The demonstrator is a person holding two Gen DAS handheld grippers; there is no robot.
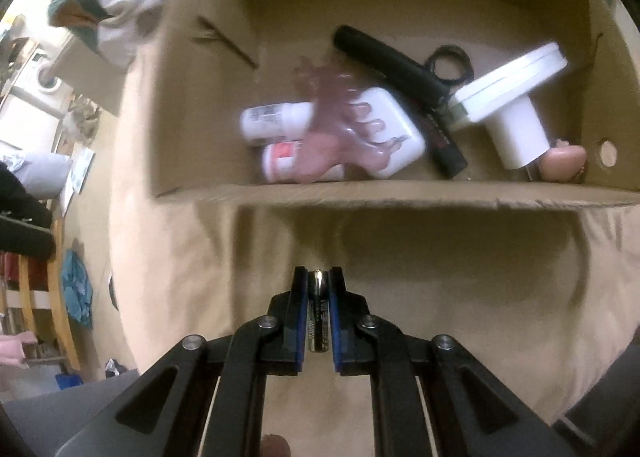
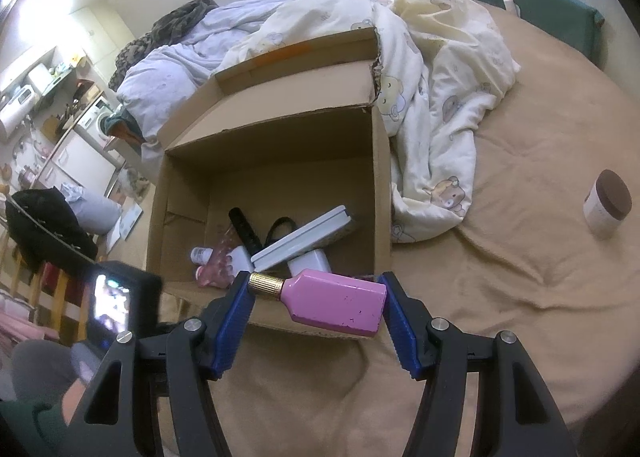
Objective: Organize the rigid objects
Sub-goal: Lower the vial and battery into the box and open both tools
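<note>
Your left gripper (image 1: 319, 281), low centre of its frame, is clamped narrow on a battery (image 1: 318, 315) just short of the cardboard box (image 1: 360, 193). Your right gripper (image 2: 316, 293) grips a pink bottle (image 2: 336, 303) lengthwise, gold cap left, over the box's near wall. Box contents, upper frame: white bottles, charger, black tube, possibly a pink hair claw (image 1: 340, 113), blurred.

Cardboard box (image 2: 276, 161) on bed (image 2: 520, 277), before rumpled duvet (image 2: 432, 97). Jar (image 2: 606, 203) well apart, right of box.
</note>
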